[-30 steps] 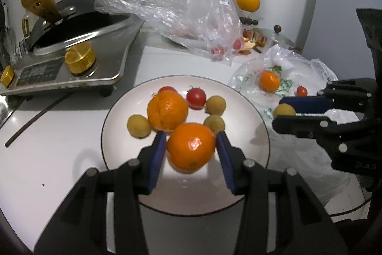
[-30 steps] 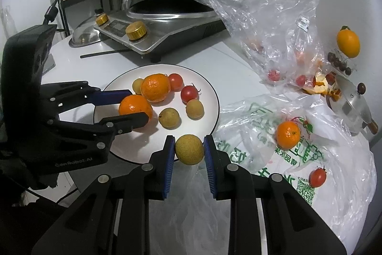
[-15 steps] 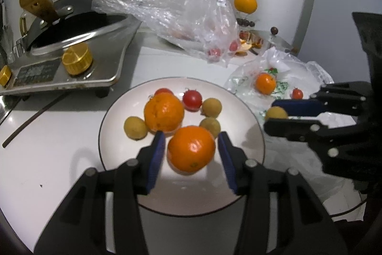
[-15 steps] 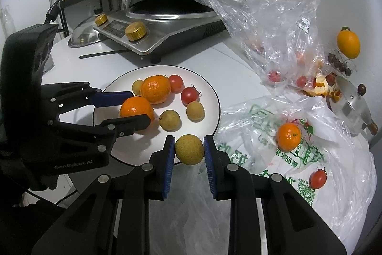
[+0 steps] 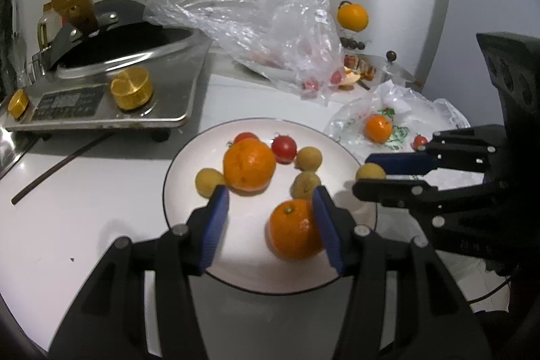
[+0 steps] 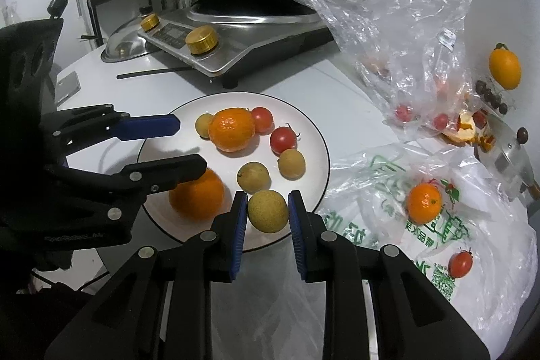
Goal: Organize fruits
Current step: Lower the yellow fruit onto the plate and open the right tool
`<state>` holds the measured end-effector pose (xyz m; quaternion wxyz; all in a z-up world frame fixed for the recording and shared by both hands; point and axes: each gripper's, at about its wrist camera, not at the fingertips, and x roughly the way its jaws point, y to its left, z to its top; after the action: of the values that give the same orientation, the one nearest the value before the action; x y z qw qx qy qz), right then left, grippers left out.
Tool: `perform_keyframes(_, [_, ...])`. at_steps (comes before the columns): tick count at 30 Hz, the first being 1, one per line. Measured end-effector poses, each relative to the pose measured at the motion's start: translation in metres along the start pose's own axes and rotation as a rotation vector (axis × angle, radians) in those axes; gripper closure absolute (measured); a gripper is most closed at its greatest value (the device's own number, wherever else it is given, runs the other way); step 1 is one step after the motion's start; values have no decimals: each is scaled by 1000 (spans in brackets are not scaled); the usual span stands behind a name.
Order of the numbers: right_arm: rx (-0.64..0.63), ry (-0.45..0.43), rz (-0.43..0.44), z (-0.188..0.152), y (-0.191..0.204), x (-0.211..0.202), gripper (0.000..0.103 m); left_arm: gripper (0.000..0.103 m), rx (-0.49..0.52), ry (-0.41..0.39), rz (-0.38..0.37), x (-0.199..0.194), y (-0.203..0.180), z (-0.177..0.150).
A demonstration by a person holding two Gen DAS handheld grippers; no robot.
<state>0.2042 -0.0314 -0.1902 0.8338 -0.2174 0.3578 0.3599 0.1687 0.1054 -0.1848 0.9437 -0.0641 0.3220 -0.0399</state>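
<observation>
A white plate (image 5: 243,258) (image 6: 303,120) carries a large orange (image 5: 249,164), two cherry tomatoes and three longans. My left gripper (image 5: 270,189) (image 6: 190,144) hovers open over the plate's near side. A smaller orange (image 5: 293,228) (image 6: 197,194) lies on the plate against its right pad, with a wide gap to the left pad. My right gripper (image 6: 267,196) (image 5: 362,172) is shut on a tan longan (image 6: 268,211) (image 5: 370,172), held just above the plate's rim on the side nearest the bags.
An induction cooker (image 5: 101,103) with a wok stands behind the plate, with a dark stick (image 5: 60,164) lying in front of it. A clear bag (image 5: 287,32) holds cherry tomatoes. A printed bag (image 6: 388,225) bears a small orange (image 6: 424,203) and a tomato (image 6: 460,264).
The left gripper's jaws have widened and let go of the smaller orange, which now rests on the plate by the right pad. The right gripper still holds the longan.
</observation>
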Motion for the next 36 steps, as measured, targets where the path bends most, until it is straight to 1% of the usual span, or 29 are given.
perform_keyframes(6, [-3,11,9,4,1,9,76,50,-8,-3,0,-1,3,0])
perform_keyframes(17, [-10,53,32,3,8,30,76,50,-18,1,-37,1,2,-2])
perform_keyframes(29, [1,70,31,2,8,33,76,48,-26,8,-53,2,1,-4])
perform_keyframes(36, [11,60,28,3,6,28,76,48,-20,8,-36,0,-1,-4])
